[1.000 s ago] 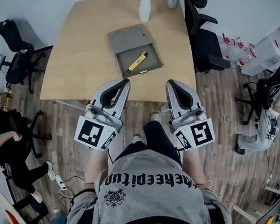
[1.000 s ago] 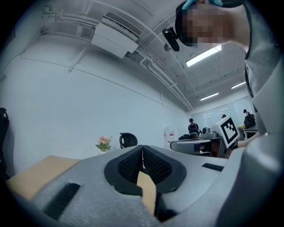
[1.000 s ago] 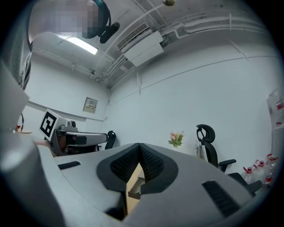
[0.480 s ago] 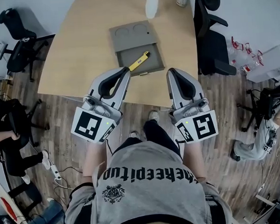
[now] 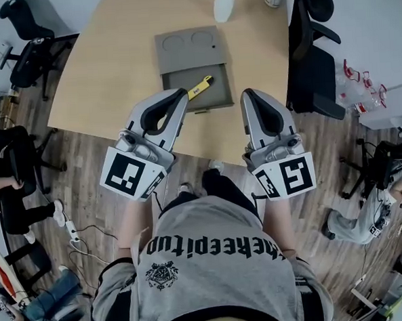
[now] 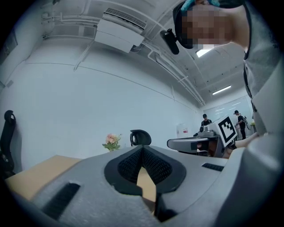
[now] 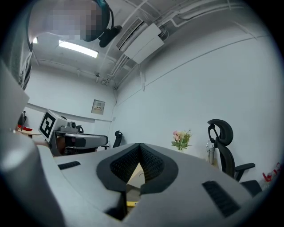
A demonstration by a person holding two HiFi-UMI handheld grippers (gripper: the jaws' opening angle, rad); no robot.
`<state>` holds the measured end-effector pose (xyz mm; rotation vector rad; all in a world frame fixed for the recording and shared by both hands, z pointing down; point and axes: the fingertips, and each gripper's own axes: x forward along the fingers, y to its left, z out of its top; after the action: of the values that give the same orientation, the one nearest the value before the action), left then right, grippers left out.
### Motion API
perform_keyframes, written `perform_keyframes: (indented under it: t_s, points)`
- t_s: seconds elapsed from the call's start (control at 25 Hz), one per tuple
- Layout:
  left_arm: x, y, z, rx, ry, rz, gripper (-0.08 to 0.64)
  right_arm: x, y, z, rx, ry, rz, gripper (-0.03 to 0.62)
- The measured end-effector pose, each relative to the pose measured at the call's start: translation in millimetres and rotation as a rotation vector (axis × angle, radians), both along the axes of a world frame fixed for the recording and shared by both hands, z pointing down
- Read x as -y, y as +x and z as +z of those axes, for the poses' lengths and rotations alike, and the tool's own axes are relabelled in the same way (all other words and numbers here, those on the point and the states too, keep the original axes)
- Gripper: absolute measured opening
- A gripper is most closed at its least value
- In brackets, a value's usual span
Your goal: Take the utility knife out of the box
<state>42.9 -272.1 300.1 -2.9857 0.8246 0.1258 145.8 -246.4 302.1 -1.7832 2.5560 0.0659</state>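
Both closed, empty: left hand-held gripper [image 5: 180,94], right hand-held gripper [image 5: 249,93]; utility knife [image 5: 200,88] in box [image 5: 189,50]

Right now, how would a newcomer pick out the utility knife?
Find the wooden table; a grey box lies on it. In the box's nearer, sunken half lies the knife, slanted, and the only yellow thing on the table.
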Motion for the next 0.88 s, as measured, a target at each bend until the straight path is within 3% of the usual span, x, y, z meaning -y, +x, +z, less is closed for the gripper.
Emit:
perform_keyframes:
  t_s: [0.6,0.88]
  points:
    - [42,39,34,0.096,-0.071,-0.078,0.018,53,33,20,0.025,-0.046,-0.118,0.006]
    - [59,52,62,0.196,-0.111,-0.105,0.018,71,39,44,0.025,-0.093,-0.176,0.006]
